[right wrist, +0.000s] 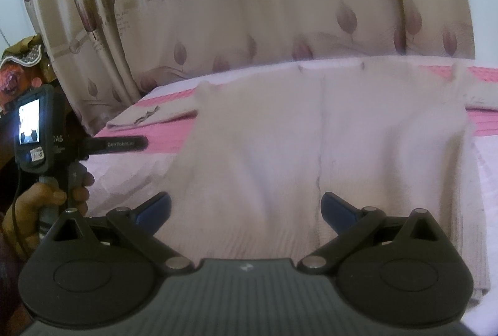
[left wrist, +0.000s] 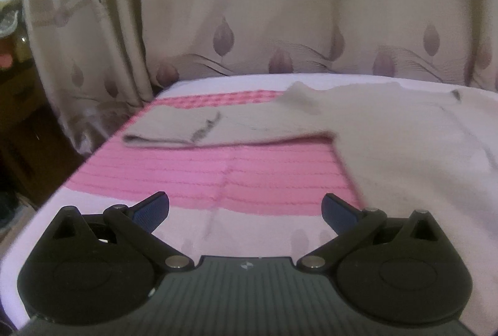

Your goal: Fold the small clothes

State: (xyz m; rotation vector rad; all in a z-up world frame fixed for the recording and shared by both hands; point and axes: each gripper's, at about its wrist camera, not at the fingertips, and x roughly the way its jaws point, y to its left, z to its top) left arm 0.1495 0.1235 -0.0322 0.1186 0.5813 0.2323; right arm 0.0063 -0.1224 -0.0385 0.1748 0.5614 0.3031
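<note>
White sweater flat on pink cloth, left tongs and right tongs spread

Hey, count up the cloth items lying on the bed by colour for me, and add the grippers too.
White: 1, the spread-out white garment
Beige: 1, the folded beige cloth
Grippers: 2, left gripper and right gripper, both open
Total: 4

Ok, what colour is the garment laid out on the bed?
White or off-white, plain knit garment; clearest in the right wrist view.
</note>
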